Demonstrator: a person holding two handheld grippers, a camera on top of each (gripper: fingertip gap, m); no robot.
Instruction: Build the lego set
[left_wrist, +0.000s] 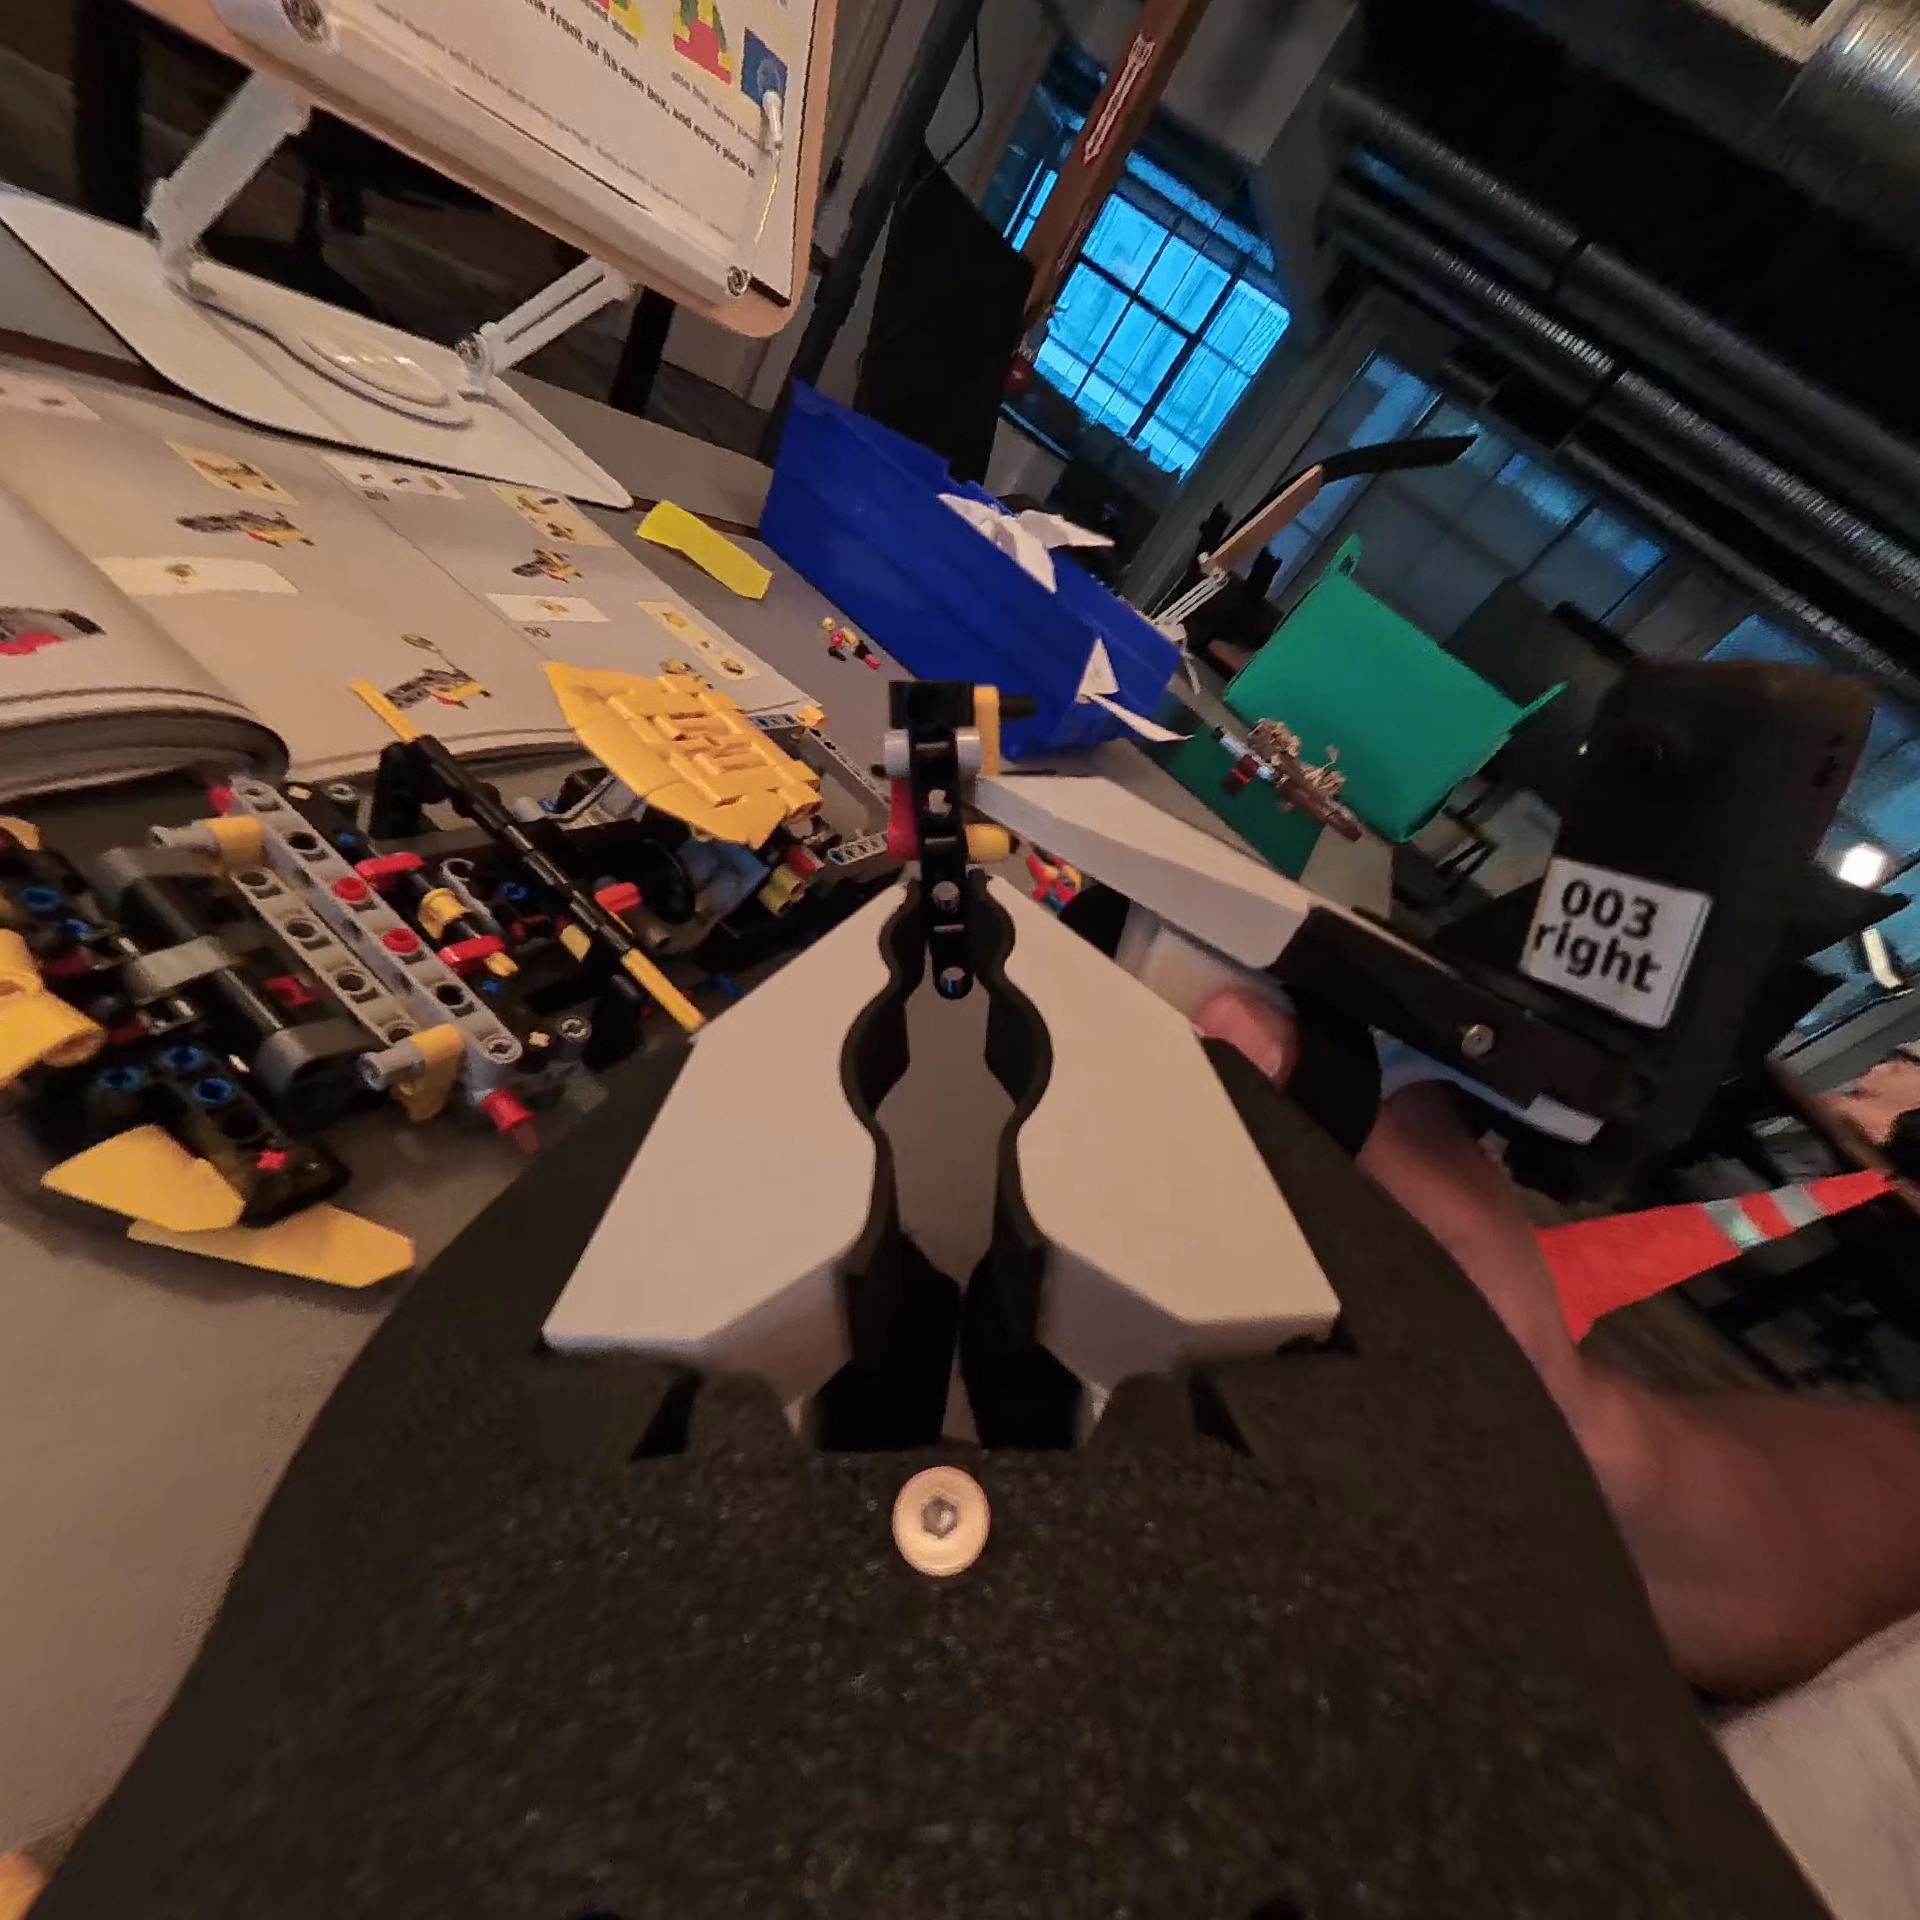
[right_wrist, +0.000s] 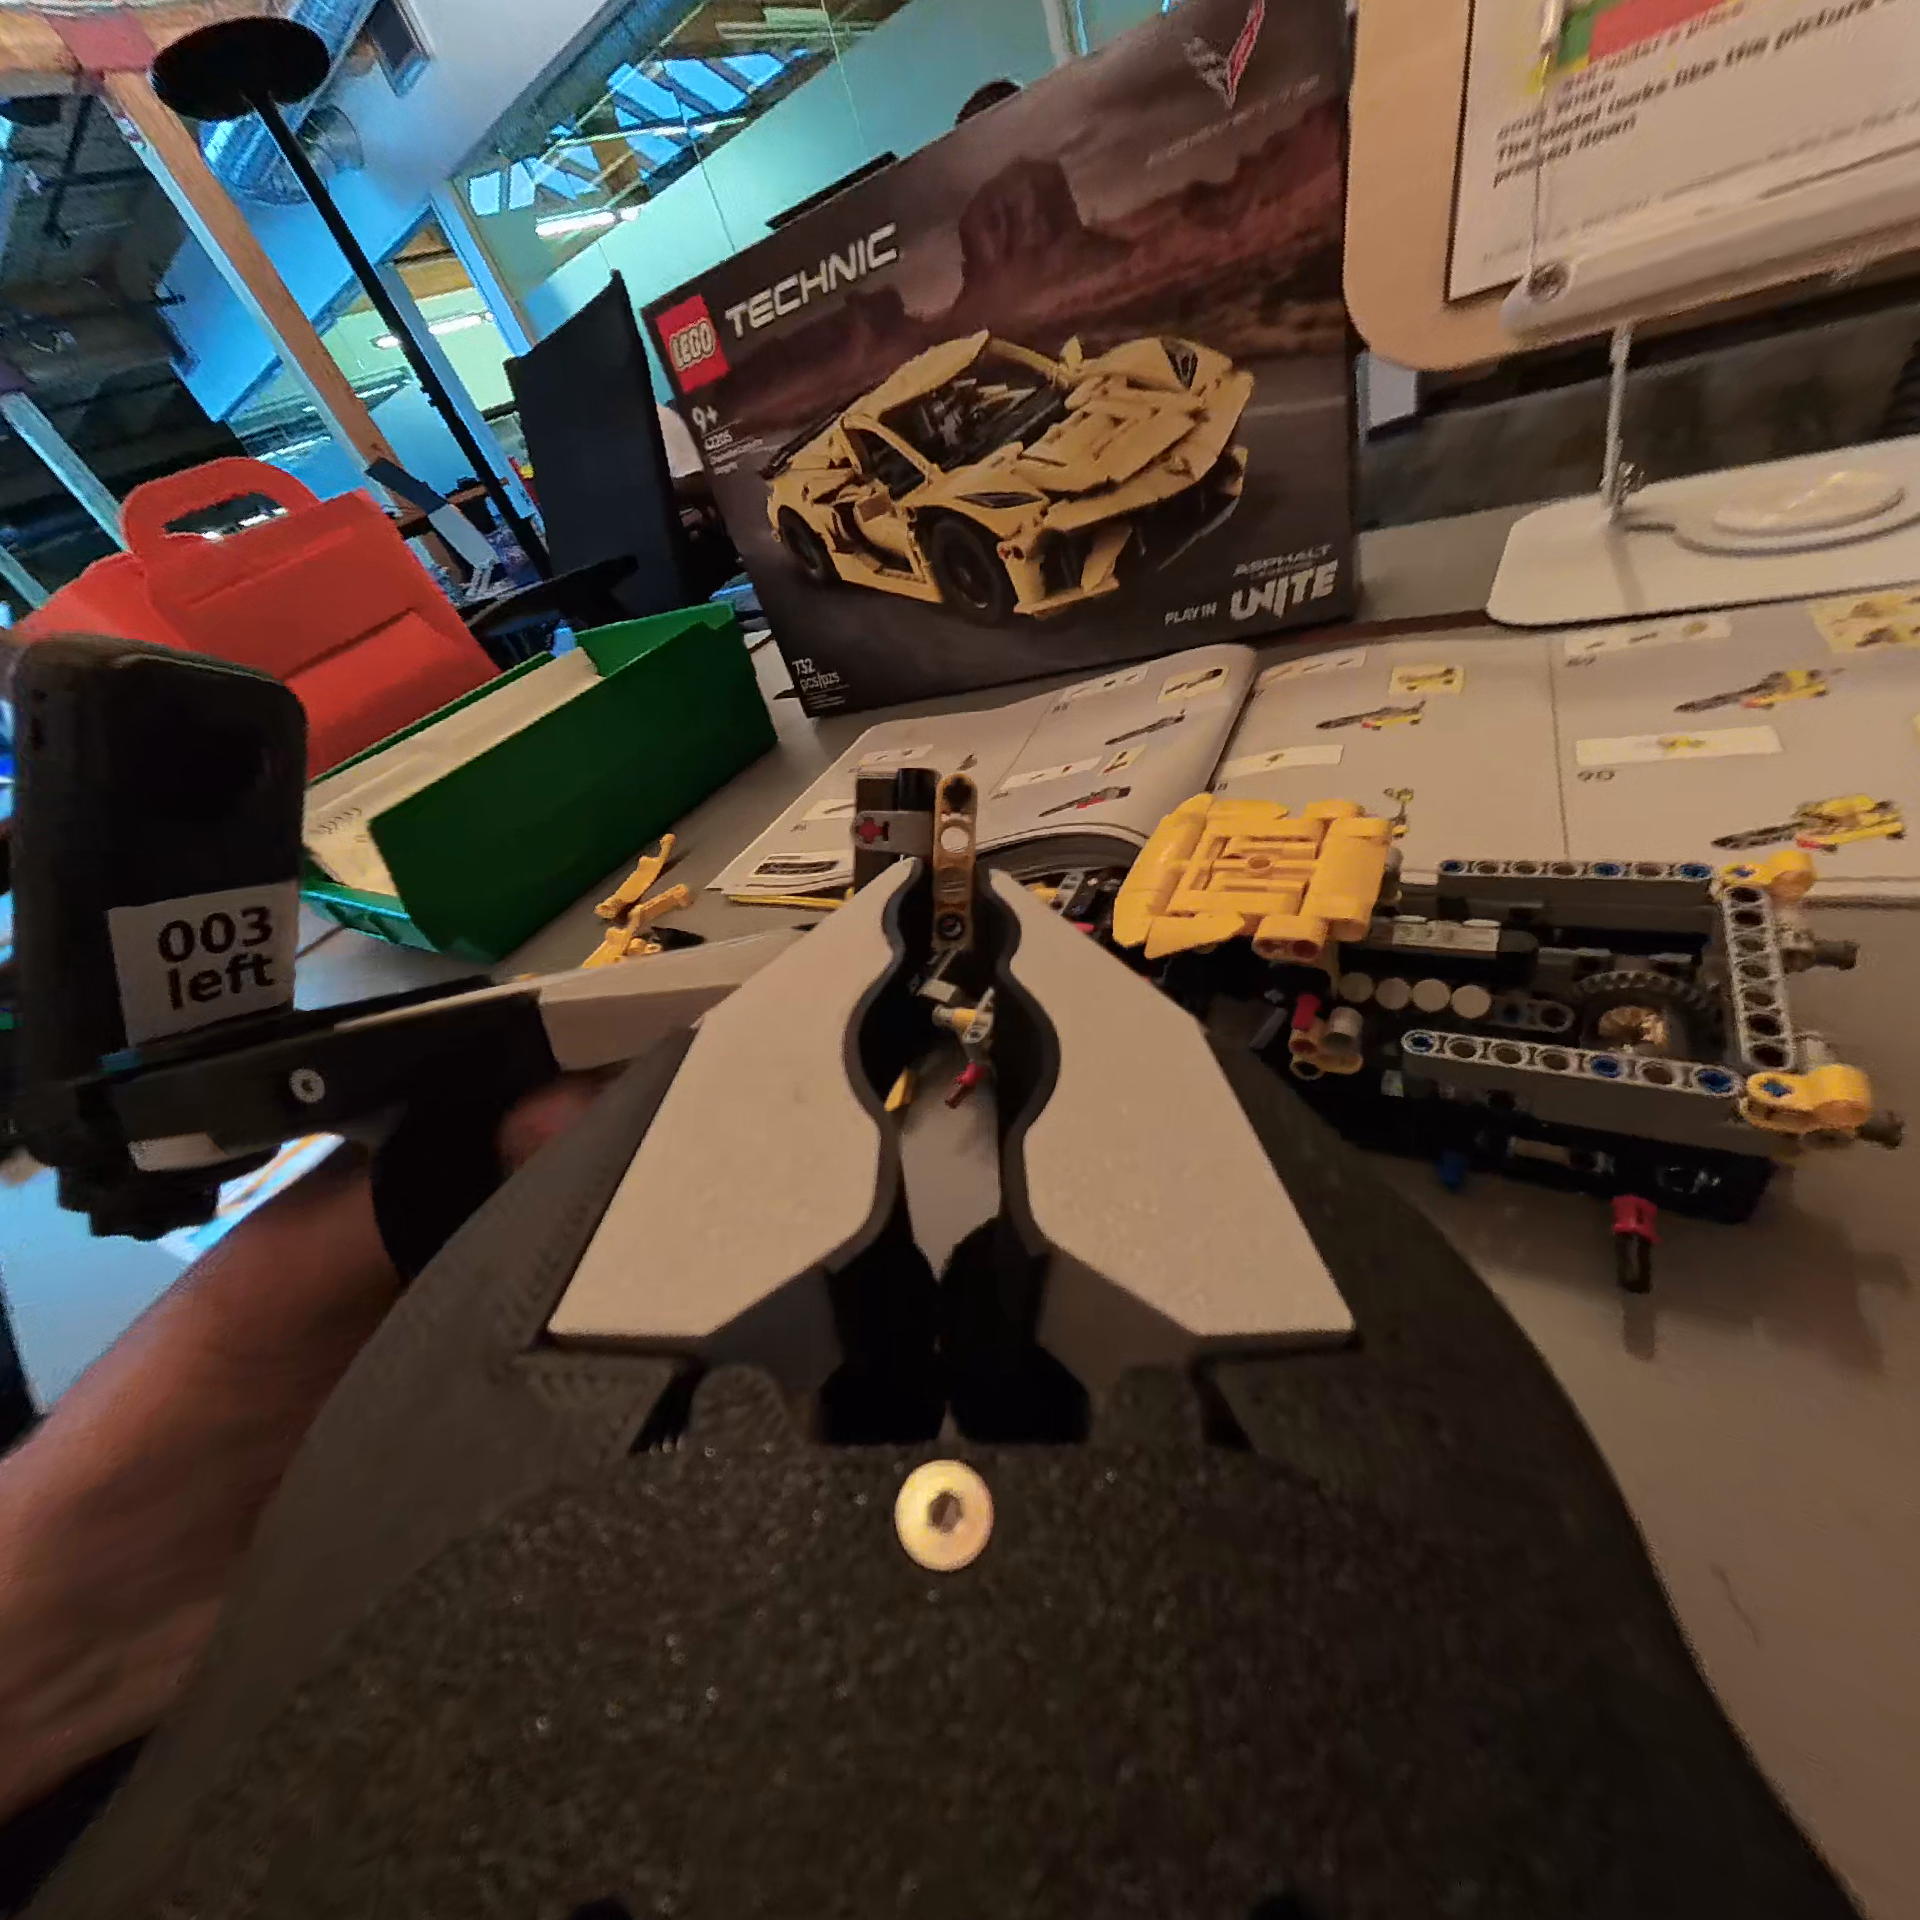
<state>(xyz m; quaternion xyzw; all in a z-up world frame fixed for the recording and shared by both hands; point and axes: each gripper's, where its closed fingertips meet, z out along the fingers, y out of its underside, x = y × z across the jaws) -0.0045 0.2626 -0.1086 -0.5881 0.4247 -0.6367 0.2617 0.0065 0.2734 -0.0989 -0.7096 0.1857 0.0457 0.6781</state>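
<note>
Sub-assembly work is in hand: the left gripper (left_wrist: 940, 925) is closed on a black beam (left_wrist: 940, 883) carrying grey and yellow bits, the right gripper (right_wrist: 951, 914) is pinched on a tan link (right_wrist: 954, 868) of the same small cluster, and the two meet tip to tip above the table, with the half-built yellow car chassis (right_wrist: 1538, 997) lying at three o'clock of the right claw. Next, I judge, comes pressing the link home squarely, so both grips need to stay firm. Bins: the blue bin (left_wrist: 935, 582) at twelve o'clock holds crumpled white bags, the green bin (right_wrist: 561, 790) at ten o'clock holds white paper or bags.
</note>
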